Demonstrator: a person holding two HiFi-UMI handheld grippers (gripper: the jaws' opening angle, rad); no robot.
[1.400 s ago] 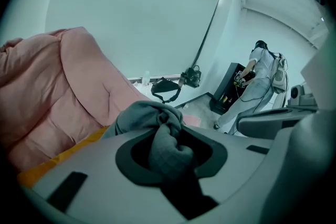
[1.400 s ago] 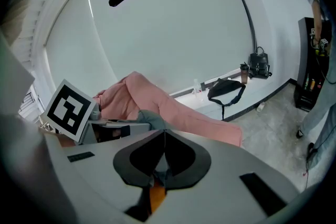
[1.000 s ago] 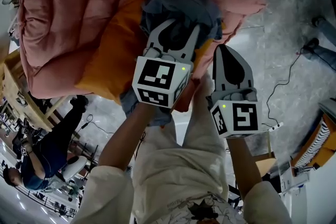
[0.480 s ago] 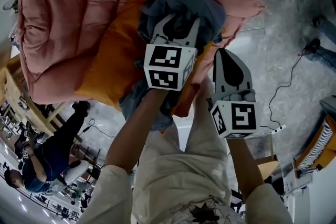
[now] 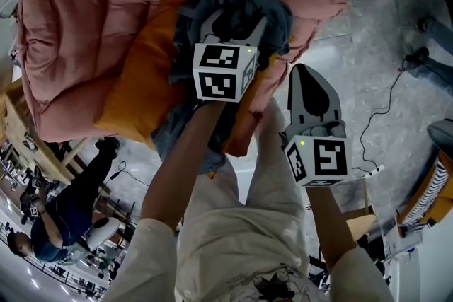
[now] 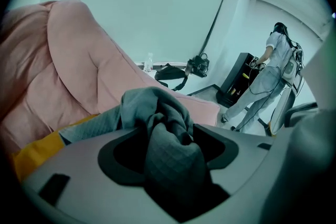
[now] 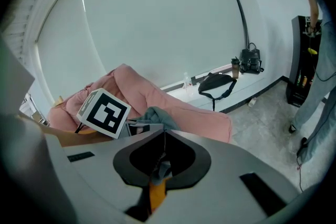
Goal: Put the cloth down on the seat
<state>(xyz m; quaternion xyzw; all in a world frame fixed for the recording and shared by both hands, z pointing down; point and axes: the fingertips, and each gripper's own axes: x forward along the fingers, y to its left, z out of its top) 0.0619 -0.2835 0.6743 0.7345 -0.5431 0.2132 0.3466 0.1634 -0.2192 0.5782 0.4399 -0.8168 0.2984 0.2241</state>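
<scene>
A grey-blue cloth lies bunched on the orange seat cushion of a pink padded chair. My left gripper is over the seat and its jaws are opening. The cloth sits loosely between them in the left gripper view, where the left gripper frames it, and part of it hangs over the cushion's front edge. My right gripper hangs shut just right of the chair's front edge, holding nothing. In its own view the right gripper looks toward the left gripper's marker cube.
A person sits on a stool at lower left. A cable runs over the grey floor at right. Another person stands by a black shelf. A black bag lies by the wall.
My left gripper has moved forward onto the seat with the cloth, and its jaws have spread wider. The right gripper has stayed put.
</scene>
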